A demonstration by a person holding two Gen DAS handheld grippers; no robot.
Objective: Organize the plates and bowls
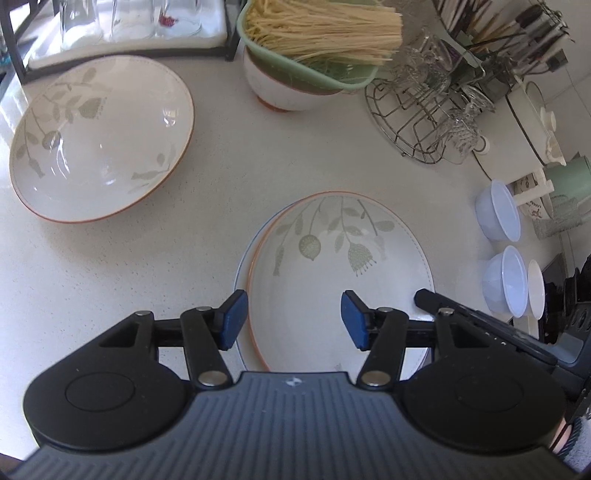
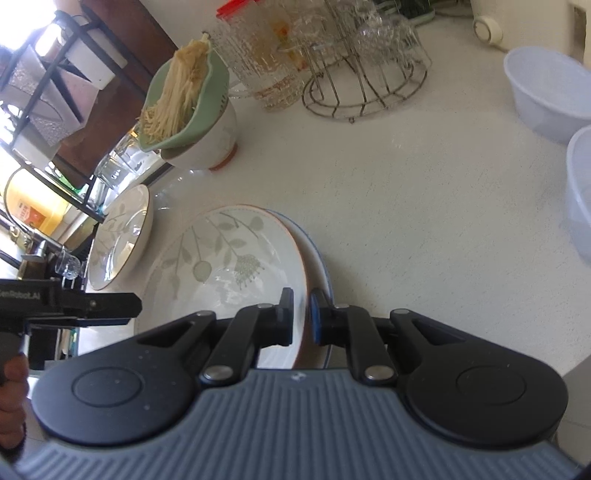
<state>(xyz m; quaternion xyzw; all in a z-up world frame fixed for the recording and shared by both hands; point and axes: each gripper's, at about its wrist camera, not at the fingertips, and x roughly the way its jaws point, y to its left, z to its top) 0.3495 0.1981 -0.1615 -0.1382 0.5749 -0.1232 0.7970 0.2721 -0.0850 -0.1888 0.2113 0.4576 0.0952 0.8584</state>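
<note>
Colours here are pretty muted. The white speckled stone countertop (image 1: 229, 155) carries a round white ceramic plate (image 1: 325, 266) with grey-green leaf and flower prints and a thin orange rim, sitting on a white plate with a blue rim (image 1: 240, 273). Far left, a wide white ceramic bowl (image 1: 99, 136) has the same leaf pattern and orange edge. The pale green plastic colander (image 1: 332, 79) holds straw-yellow noodles (image 1: 321, 29). On the right, pale blue plastic bowls (image 1: 498, 210). The black grippers have blue pads (image 1: 232, 317).

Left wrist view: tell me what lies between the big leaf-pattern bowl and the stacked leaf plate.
Nothing: in the left wrist view, only bare countertop separates the bowl from the plate.
</note>
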